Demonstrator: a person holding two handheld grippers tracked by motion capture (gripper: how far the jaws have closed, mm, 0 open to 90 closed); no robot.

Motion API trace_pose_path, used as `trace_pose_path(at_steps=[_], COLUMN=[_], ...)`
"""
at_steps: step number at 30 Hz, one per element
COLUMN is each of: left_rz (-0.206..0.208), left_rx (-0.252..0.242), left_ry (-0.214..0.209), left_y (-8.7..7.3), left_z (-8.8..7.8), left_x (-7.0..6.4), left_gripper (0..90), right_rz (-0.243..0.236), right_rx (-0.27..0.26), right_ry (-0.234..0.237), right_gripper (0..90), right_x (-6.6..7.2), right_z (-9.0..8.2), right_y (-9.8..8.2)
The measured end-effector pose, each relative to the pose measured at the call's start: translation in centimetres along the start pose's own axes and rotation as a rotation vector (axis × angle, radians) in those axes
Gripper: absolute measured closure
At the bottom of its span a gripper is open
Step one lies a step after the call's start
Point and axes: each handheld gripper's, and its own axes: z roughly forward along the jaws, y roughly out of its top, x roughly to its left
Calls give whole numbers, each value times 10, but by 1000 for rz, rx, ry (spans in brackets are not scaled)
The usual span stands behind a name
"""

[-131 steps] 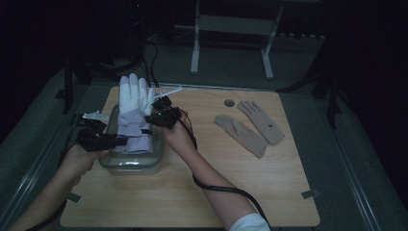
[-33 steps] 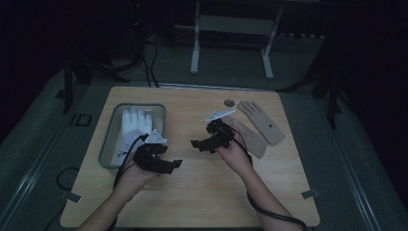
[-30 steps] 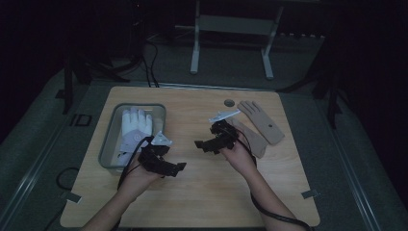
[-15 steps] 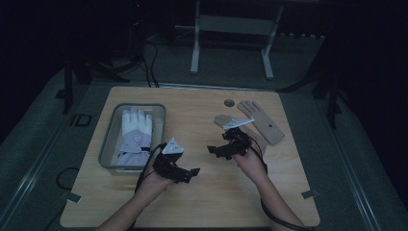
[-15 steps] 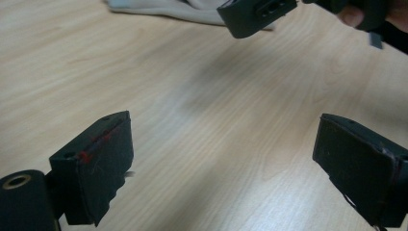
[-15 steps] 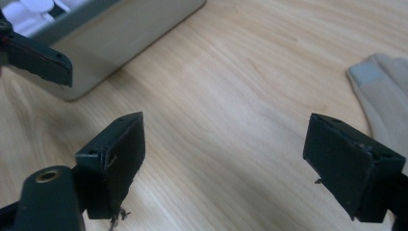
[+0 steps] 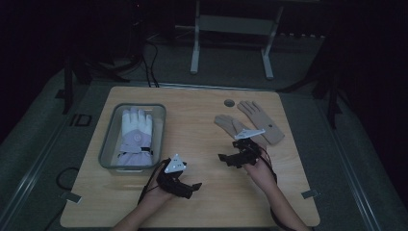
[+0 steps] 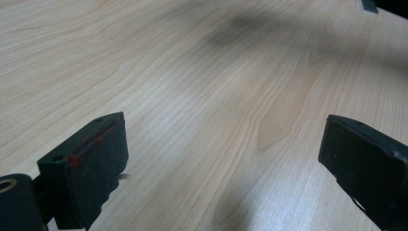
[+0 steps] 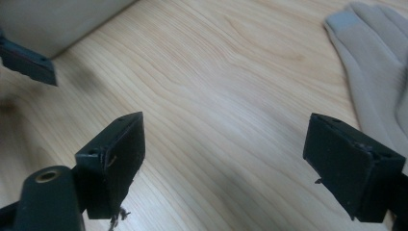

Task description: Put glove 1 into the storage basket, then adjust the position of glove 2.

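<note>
**Both grippers spread and empty over bare table**

Pale wood-grain table (image 7: 202,120). Soft white-and-lilac padded glove (image 7: 134,134) lies in a grey rounded-corner tray (image 7: 107,144). Two flat tan knit gloves (image 7: 250,120) lie far right; the right arm's gear covers one cuff. Left gripper (image 8: 221,168) wide apart, just been opening, nothing between, near the tray's front corner. Right gripper (image 9: 223,163) spread, empty, tan glove just beside.
</note>
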Motion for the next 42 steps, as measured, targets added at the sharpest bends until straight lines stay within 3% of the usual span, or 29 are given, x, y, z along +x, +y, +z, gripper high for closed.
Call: trace_pose_path(at_steps=[5, 10, 14, 18, 22, 26, 33, 38, 42], left_rz=[0, -28, -15, 24, 22, 2, 7, -18, -24], left_rx=[-6, -34, -30, -34, -29, -21, 1, -6, 1], left_ry=[31, 30, 63, 84, 99, 94, 90, 80, 74], left_y=[-7, -12, -15, -16, -16, -16, -15, -15, -15], left_z=[0, -1, 0, 0, 1, 1, 2, 2, 2], left_x=[-2, 2, 4, 1, 1, 2, 2, 5, 5], left_gripper=[37, 37, 37, 37, 37, 37, 37, 37, 37], right_rz=[10, 10, 11, 12, 9, 16, 7, 44, 55], right_rx=[0, -4, -6, -12, -13, -19, -59, -80, -88], right_ry=[-13, -11, -16, -18, -14, -14, -27, -10, -24], right_gripper=[146, 147, 147, 146, 146, 146, 136, 128, 123], right_x=[-2, -1, -2, -3, -2, -4, -11, -21, -28], right_z=[-1, -1, -1, -4, -8, -15, -30, -38, -40], right_y=[-11, -18, -23, -23, -21, -19, -12, -5, 0])
